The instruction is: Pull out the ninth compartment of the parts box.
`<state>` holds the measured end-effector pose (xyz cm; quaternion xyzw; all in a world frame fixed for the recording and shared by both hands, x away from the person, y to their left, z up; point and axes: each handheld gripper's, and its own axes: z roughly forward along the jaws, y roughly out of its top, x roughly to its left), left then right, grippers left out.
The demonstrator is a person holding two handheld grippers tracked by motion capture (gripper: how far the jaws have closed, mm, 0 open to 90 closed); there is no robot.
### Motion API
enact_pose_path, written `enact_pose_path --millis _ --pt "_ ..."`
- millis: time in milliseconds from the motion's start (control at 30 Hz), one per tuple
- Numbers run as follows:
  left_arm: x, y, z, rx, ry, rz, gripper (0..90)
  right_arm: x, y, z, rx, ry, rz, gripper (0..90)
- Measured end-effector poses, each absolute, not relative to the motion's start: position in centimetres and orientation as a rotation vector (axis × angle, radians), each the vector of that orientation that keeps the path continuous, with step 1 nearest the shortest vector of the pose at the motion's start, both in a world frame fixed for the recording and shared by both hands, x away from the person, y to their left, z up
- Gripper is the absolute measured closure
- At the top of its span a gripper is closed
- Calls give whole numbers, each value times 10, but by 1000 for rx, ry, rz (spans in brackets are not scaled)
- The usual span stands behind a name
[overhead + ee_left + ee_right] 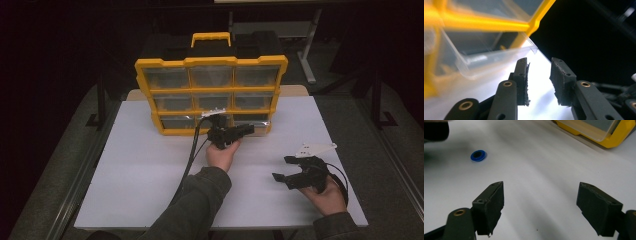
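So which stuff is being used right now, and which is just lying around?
In use:
- yellow organizer box, standing upright on the table
- clear drawer at its bottom row, just ahead of the left hand-held gripper, nothing between its jaws

Just lying about:
- small blue ring on the white table
- right hand-held gripper, open, apart from the box

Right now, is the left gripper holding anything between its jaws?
No: in the left gripper view the left gripper has a bare gap between its pads, with only white table behind, beside the yellow organizer.
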<state>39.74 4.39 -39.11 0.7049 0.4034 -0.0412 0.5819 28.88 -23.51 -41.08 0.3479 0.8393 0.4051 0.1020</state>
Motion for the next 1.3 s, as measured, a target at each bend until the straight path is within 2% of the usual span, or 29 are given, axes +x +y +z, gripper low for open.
enact_pose_path --millis 267,367,667,1067,1300 --pt "414 42 -360 1930 726 98 669 287 -232 -408 1005 2478 1205 209" --pt "418 39 -358 1993 690 119 661 288 -231 -408 1003 2479 1214 209" --pt "425 22 -345 2188 552 324 659 291 -232 -409 1006 2485 1221 209" --pt "432 1 -356 2330 487 371 669 291 -232 -409 1000 2489 1230 209" --pt "436 0 -362 2358 484 347 620 291 -229 -410 999 2501 1223 207"
